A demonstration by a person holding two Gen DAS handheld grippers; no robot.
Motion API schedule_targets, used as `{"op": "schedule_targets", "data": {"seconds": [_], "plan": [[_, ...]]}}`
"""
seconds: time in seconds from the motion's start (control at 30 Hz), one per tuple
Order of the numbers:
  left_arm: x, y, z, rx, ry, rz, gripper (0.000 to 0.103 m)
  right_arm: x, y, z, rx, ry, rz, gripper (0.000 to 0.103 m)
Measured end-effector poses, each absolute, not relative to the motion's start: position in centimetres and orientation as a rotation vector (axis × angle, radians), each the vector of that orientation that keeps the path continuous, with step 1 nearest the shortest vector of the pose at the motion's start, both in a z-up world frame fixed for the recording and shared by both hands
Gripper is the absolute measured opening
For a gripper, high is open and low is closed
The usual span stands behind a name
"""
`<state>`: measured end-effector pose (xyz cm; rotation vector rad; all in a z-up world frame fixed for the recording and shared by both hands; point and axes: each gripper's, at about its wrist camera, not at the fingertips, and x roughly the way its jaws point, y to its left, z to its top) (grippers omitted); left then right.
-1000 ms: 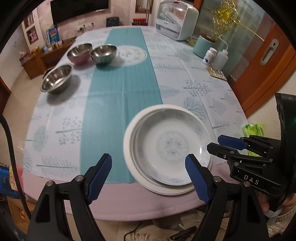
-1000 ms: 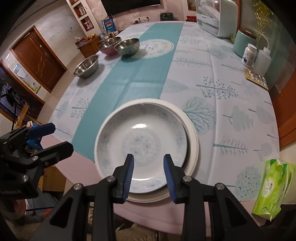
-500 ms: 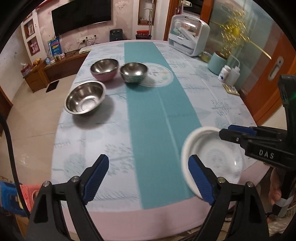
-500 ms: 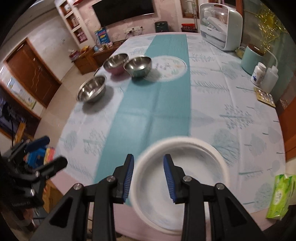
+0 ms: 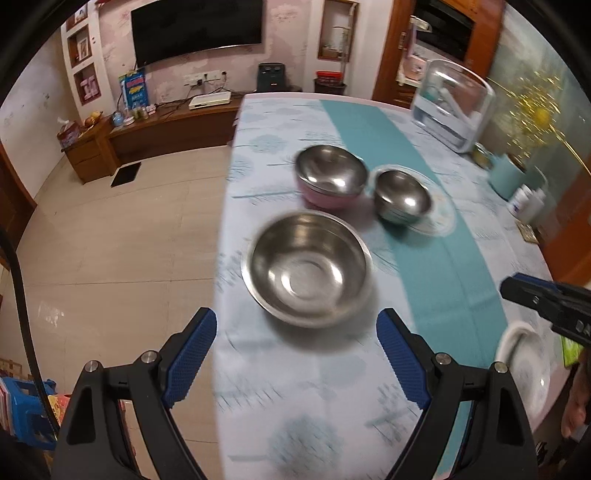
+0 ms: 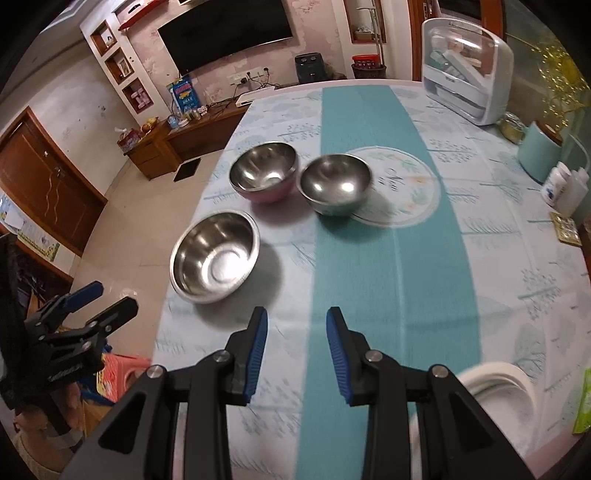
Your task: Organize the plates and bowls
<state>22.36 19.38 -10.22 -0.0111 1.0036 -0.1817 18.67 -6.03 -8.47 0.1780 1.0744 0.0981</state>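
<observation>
Item: three steel bowls, loose on the surface (image 6: 498,258). The large steel bowl (image 5: 306,269) sits nearest the left edge, directly ahead of the left tool (image 5: 295,354). The pink-sided bowl (image 5: 330,175) and the small steel bowl (image 5: 402,197) stand beyond it, close together; whether their rims touch cannot be told through the blur. The small steel bowl rests partly on a round printed mat (image 6: 402,188) on the teal runner (image 6: 388,277).

Item: plate stack (image 6: 495,384). White plates, apparently nested, at the near right edge of the surface, largely hidden behind the right tool's frame.

Left tool: jaws spread wide, empty, aimed at the large steel bowl, not touching it.

Right tool (image 6: 295,336): jaws at a narrower gap, empty, over the runner, well apart from the bowls.

Progress, as judged: plates appear gathered into one stack; bowls not yet nested. Remaining: collect the three bowls, probably small into large.

Surroundings: white appliance (image 6: 469,66) at the far right, bottles (image 6: 561,184), green tissue pack (image 6: 583,402), wall television (image 6: 225,33).
</observation>
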Motion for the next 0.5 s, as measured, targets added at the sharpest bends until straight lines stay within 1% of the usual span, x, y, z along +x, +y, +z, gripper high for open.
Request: {"op": "schedule_targets", "data": {"seconds": [0.23, 0.5], "plan": [[29.1, 23.0, -13.3, -0.098, 1.048, -0.16, 0.088, 24.4, -2.4, -10.4, 0.153, 1.096, 0.112, 0.033], [34.0, 23.5, -18.3, -0.135, 1.141, -0.156, 0.088, 29.9, -0.2, -15.7, 0.151, 1.21, 0.109, 0.033]]}}
